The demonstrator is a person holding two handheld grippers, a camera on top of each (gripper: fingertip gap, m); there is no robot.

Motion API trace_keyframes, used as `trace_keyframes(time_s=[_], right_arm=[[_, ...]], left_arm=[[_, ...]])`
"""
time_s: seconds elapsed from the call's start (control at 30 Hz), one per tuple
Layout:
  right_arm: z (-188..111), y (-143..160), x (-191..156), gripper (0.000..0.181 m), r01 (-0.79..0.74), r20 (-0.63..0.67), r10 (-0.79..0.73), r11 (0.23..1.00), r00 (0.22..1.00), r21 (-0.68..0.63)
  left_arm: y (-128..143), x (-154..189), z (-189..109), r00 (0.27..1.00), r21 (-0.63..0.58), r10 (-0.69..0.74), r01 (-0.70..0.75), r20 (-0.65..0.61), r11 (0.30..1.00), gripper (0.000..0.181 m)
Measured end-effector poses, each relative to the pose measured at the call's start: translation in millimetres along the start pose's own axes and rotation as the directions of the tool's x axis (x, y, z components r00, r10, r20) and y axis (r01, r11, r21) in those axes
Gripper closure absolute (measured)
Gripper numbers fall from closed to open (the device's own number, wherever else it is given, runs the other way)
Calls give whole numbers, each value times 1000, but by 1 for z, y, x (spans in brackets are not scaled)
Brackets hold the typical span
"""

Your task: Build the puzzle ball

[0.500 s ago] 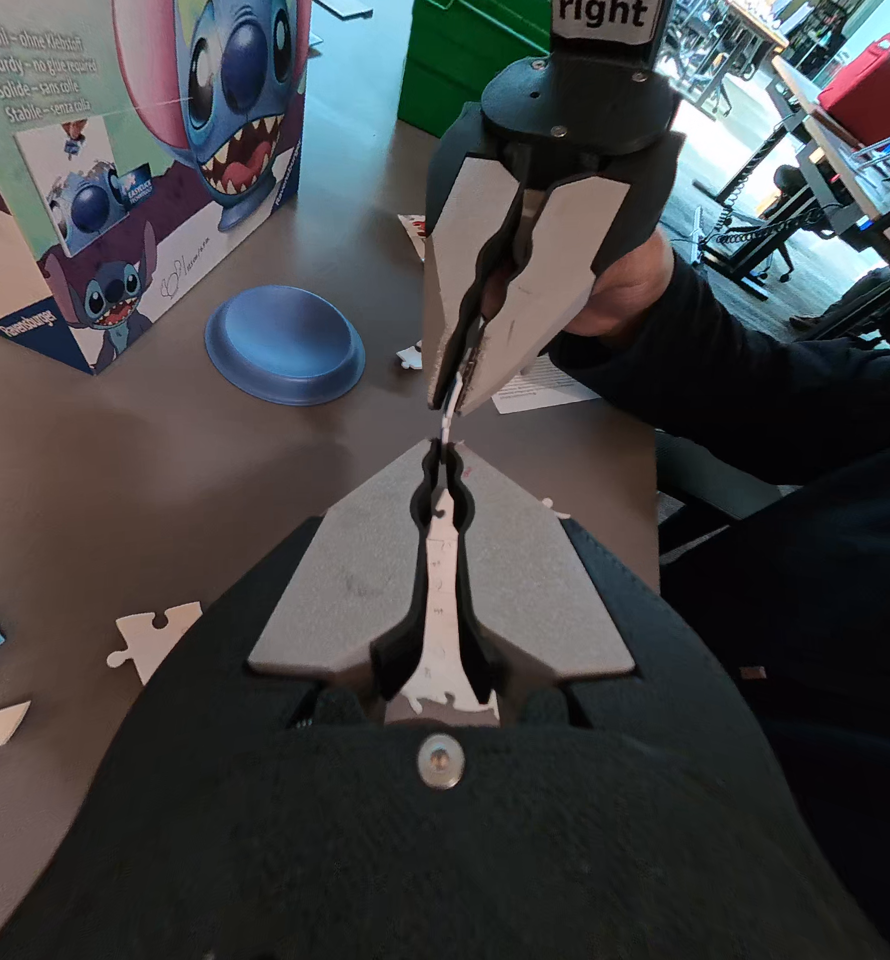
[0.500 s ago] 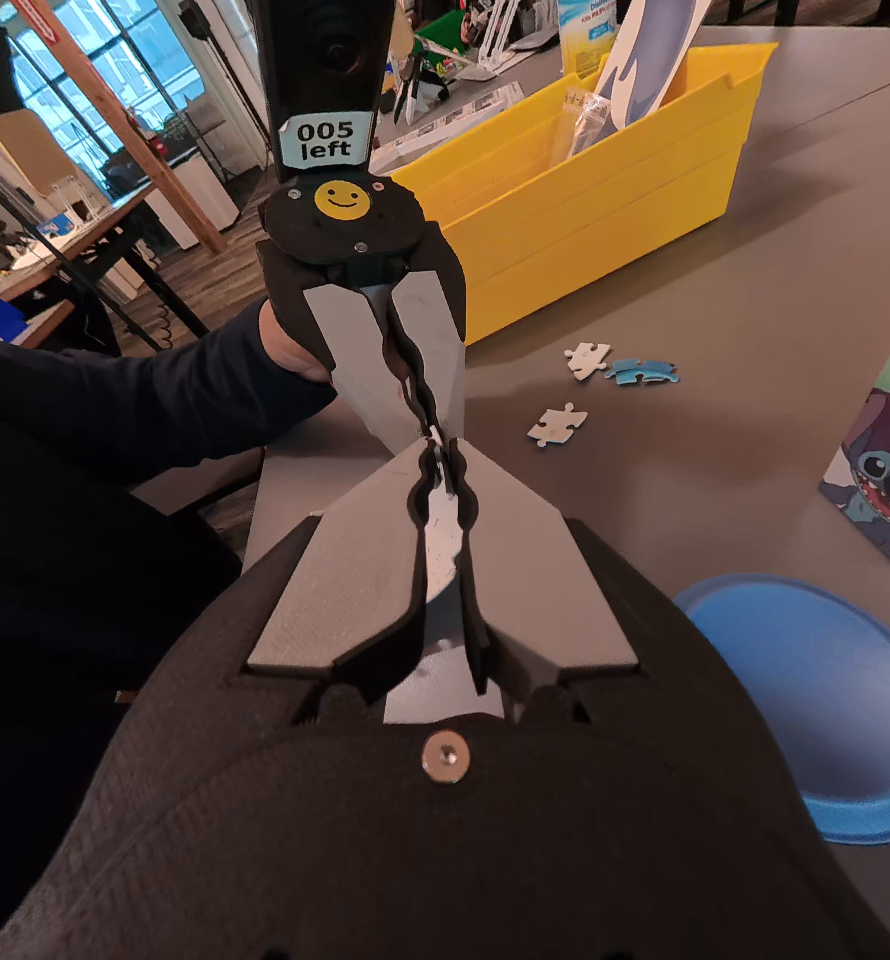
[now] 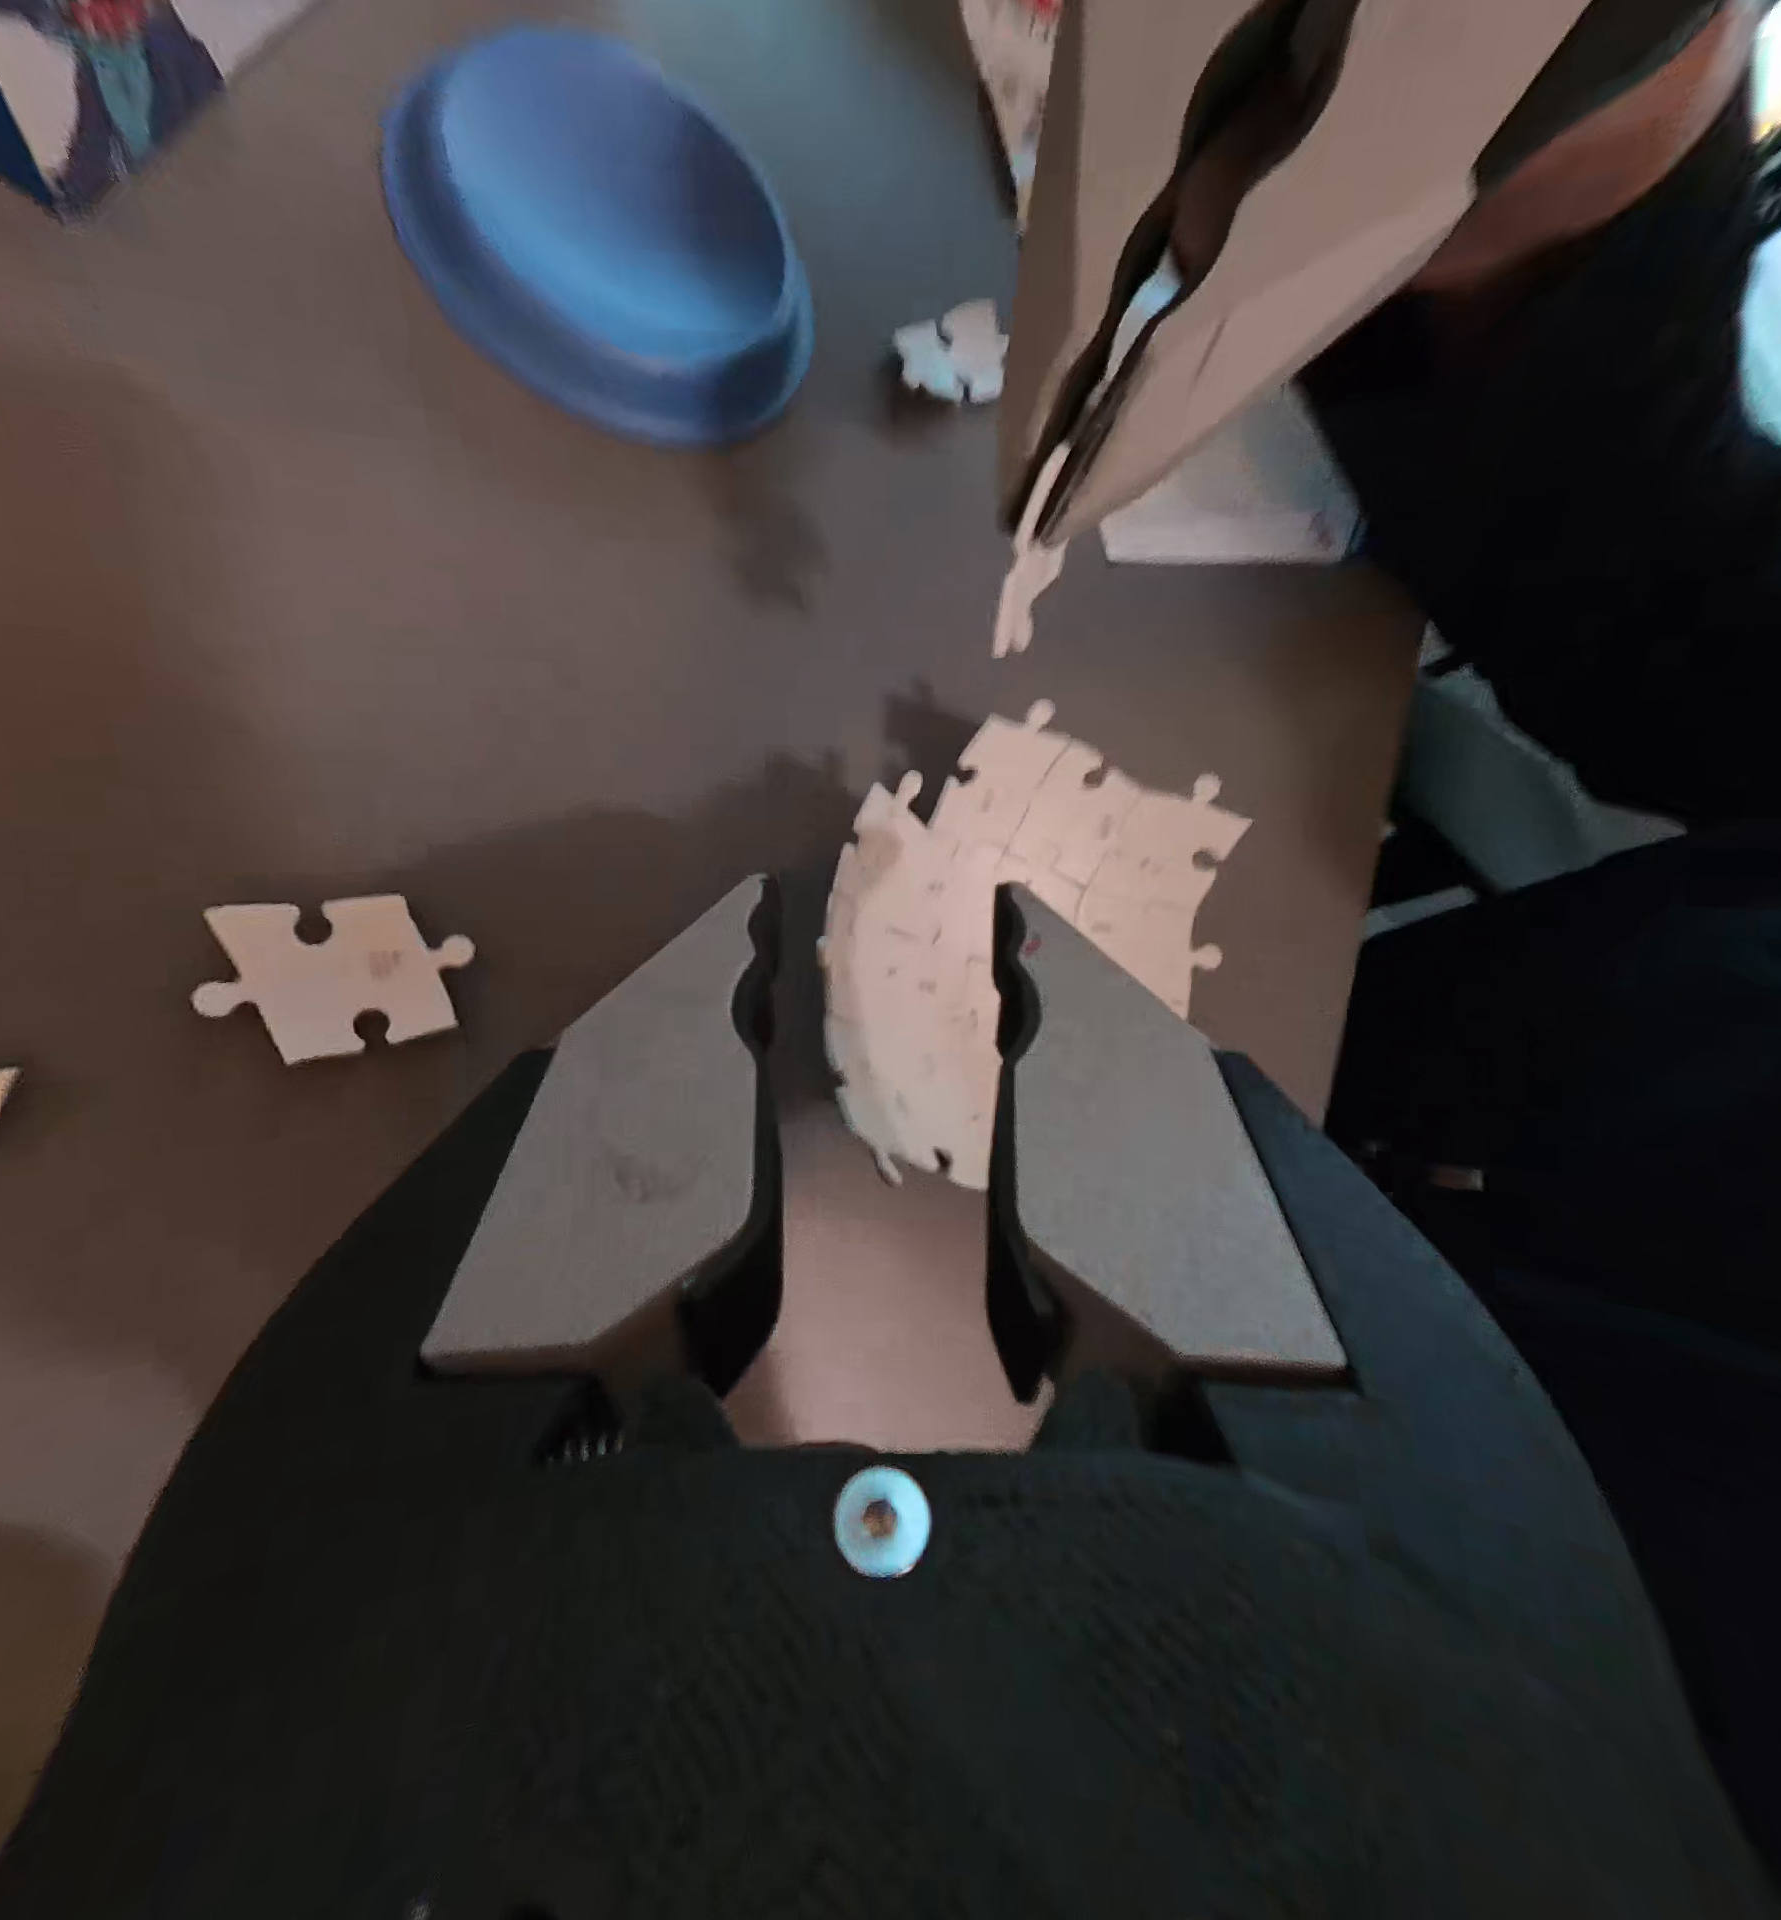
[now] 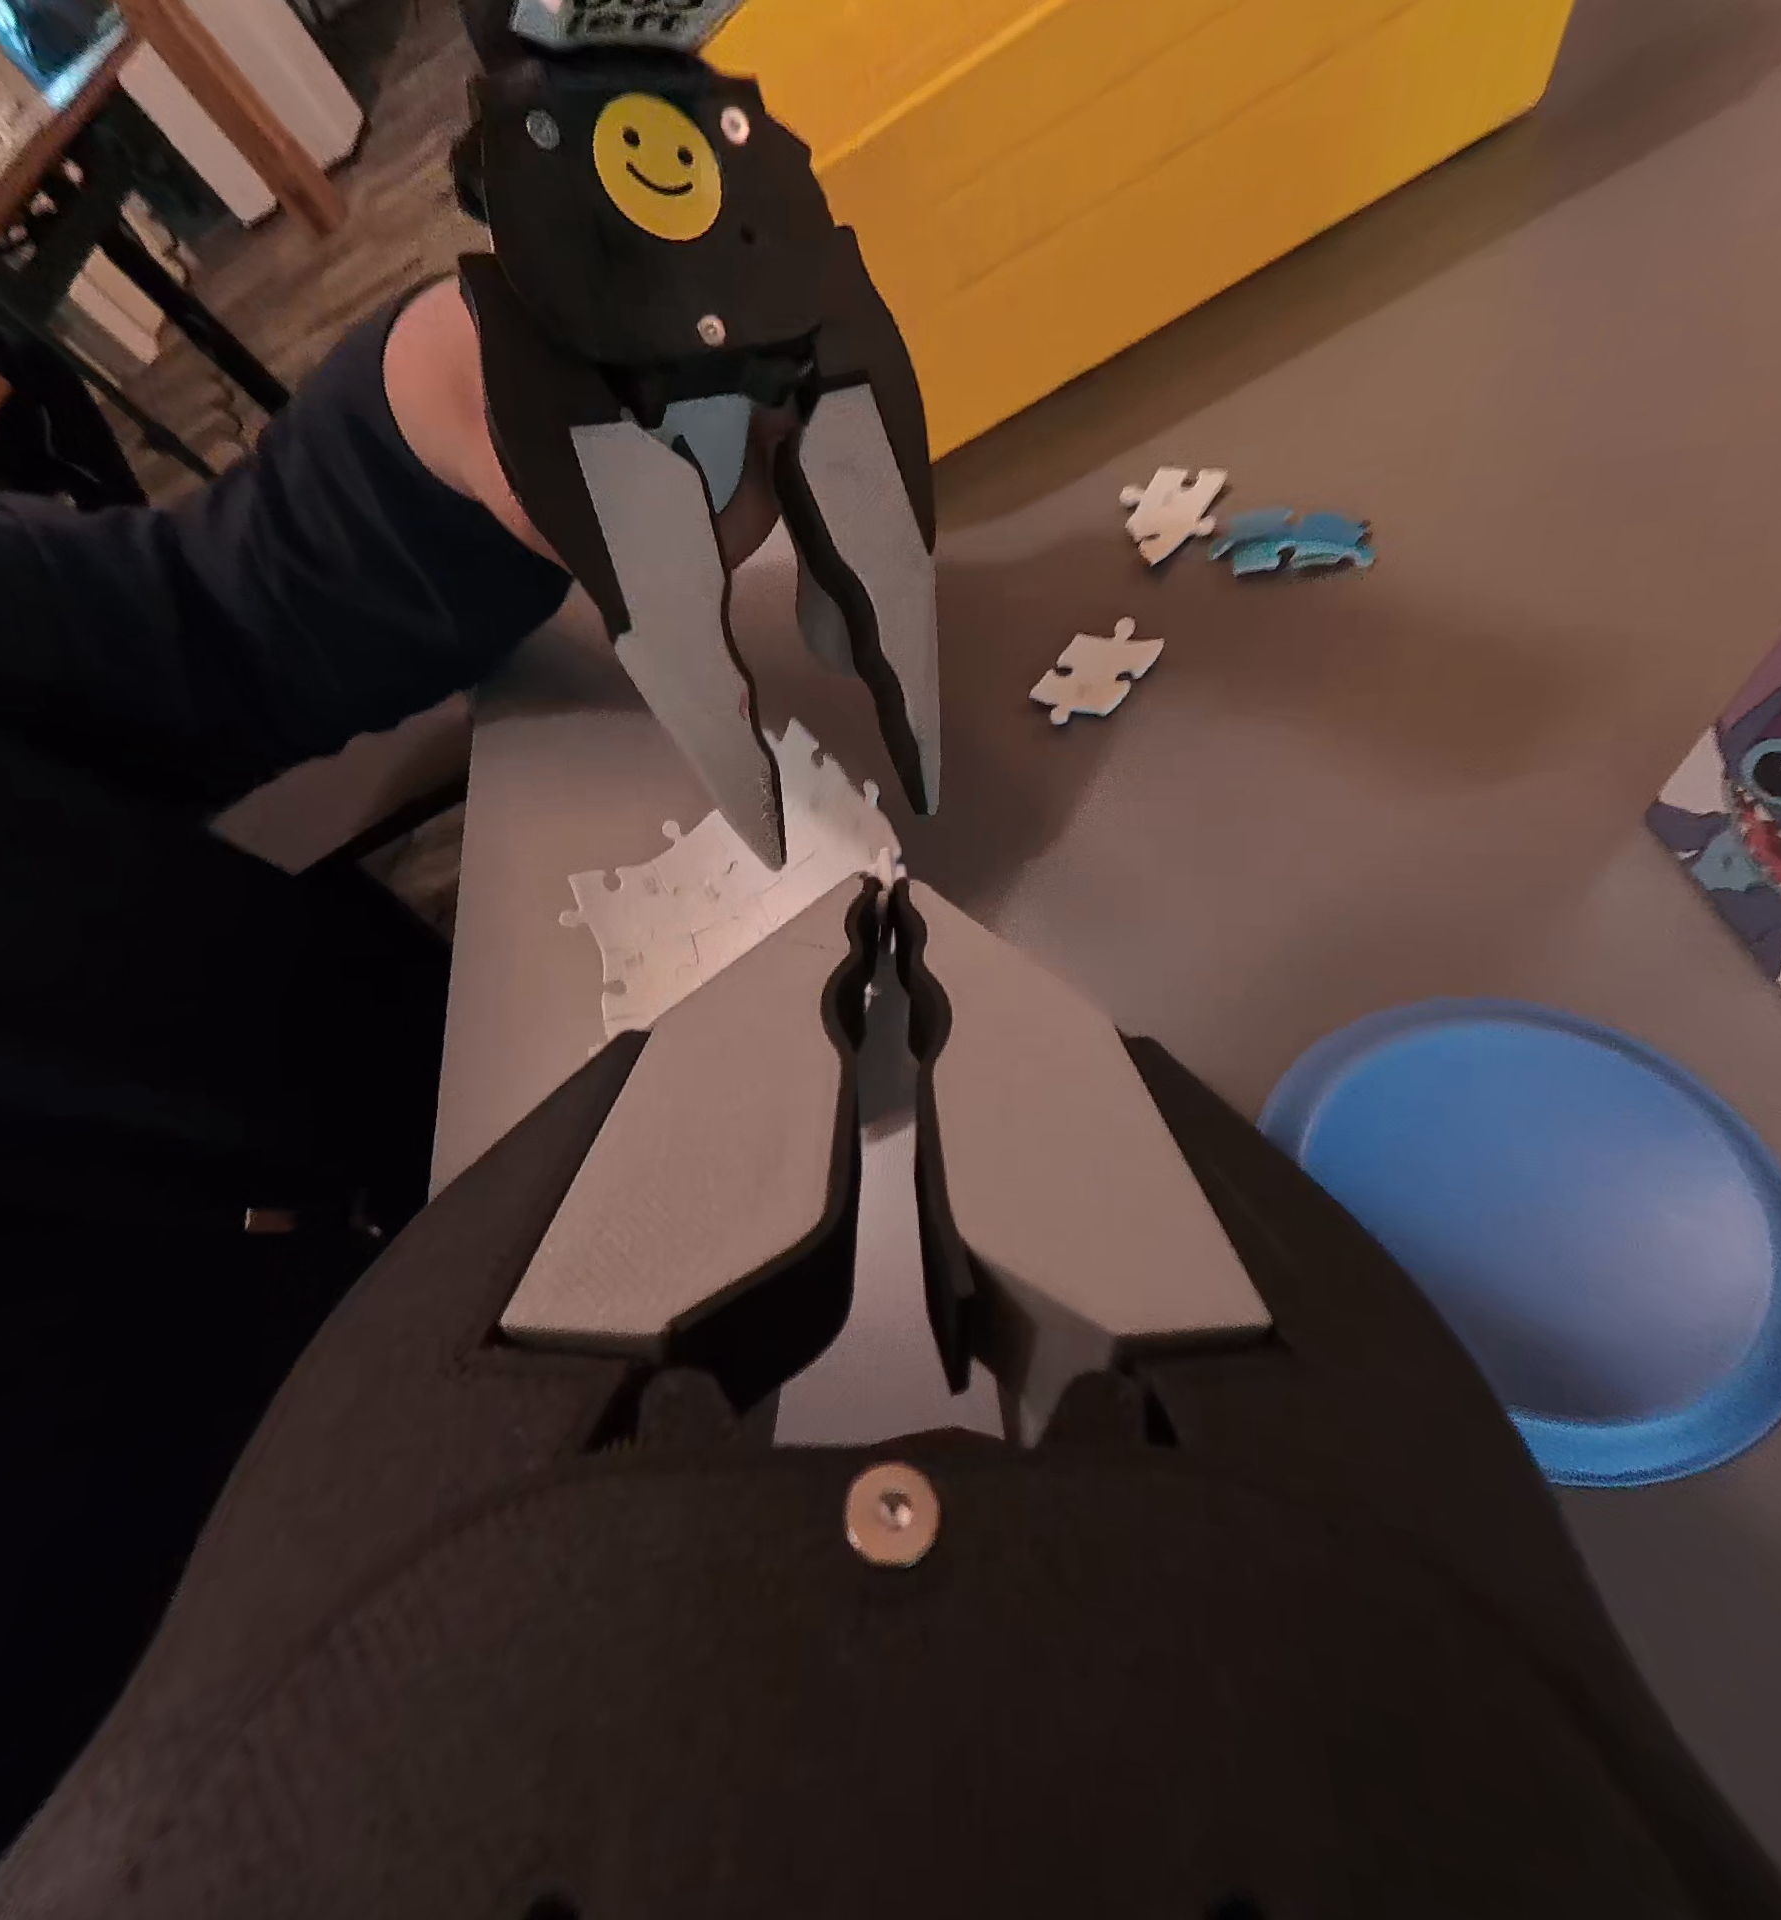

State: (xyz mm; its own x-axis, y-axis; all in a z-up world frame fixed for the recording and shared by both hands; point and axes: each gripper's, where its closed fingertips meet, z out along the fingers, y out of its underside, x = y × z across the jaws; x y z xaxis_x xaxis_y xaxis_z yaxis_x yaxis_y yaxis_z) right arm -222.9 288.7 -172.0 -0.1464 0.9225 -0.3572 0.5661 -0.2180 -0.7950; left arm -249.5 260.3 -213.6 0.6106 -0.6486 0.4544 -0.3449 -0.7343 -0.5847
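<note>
My left gripper is open and empty. A white, curved section of joined puzzle pieces lies on the brown table just beyond its fingertips, near the table's edge. My right gripper is shut on a single white puzzle piece, whose end sticks out past the tips, above the section. In the right wrist view the left gripper hangs open over the section. The picture is motion-blurred.
A blue dome-shaped base sits on the table. Loose pieces lie around, white and blue. A yellow bin and the puzzle box stand behind. A paper sheet lies nearby. The grippers' ends are close to 6 centimetres from one another.
My left gripper has opened and let go of the joined section, which is now on the table. Both grippers have tilted down. My right gripper still holds its piece.
</note>
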Motion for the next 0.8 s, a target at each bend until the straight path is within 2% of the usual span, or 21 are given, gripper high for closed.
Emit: trace_keyframes(time_s=[0.17, 0.37, 0.8], right_arm=[[7, 10, -2, 181, 18, 29, -14, 986, 999, -167], [20, 20, -4, 181, 55, 91, -27, 943, 995, -328], [26, 24, -11, 181, 59, 223, 66, 857, 973, -512]], left_arm=[[17, 2, 7, 999, -94, -17, 13, -40, 995, 144], [23, 7, 9, 994, -111, -30, 18, -108, 994, 159], [21, 5, 11, 992, -105, -35, 22, -124, 994, 159]])
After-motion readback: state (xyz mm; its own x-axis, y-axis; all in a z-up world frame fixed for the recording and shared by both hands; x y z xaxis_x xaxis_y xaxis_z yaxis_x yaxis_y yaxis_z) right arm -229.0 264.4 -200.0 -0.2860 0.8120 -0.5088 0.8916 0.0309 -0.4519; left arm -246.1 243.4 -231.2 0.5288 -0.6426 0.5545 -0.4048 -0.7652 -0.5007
